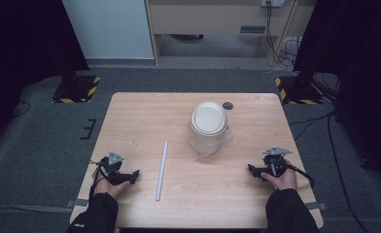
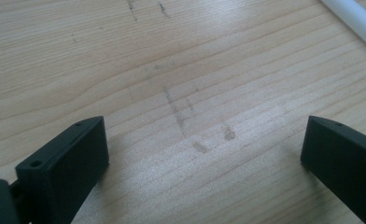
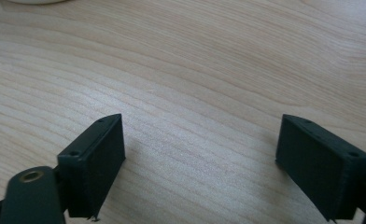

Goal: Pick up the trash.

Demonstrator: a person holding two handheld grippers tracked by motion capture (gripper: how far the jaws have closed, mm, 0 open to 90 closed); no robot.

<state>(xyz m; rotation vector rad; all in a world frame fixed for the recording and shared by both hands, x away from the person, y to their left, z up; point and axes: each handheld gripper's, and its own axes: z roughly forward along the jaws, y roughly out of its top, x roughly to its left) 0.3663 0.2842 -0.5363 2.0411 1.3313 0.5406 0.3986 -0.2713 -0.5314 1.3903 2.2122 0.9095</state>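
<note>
— Seen on the desk (image 1: 130, 121)? White-lidded container (image 1: 208, 127) at twelve o'clock, white tube (image 1: 162, 170) toward seven.

— Left gripper (image 1: 126, 176), right gripper (image 1: 257, 171)? Jaws wide apart, empty, rested at near corners. Best approached slowly, squarely.

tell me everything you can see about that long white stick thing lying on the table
The white stick is a long, thin, straight rod or tube, plain white and smooth, plastic by the look. It lies flat on the wooden table, running near to far with its far end leaning slightly right. It sits between the left gripper and the white-lidded container, touching neither. One end crosses the top right corner of the left gripper view. Whether it is hollow cannot be told.
</note>
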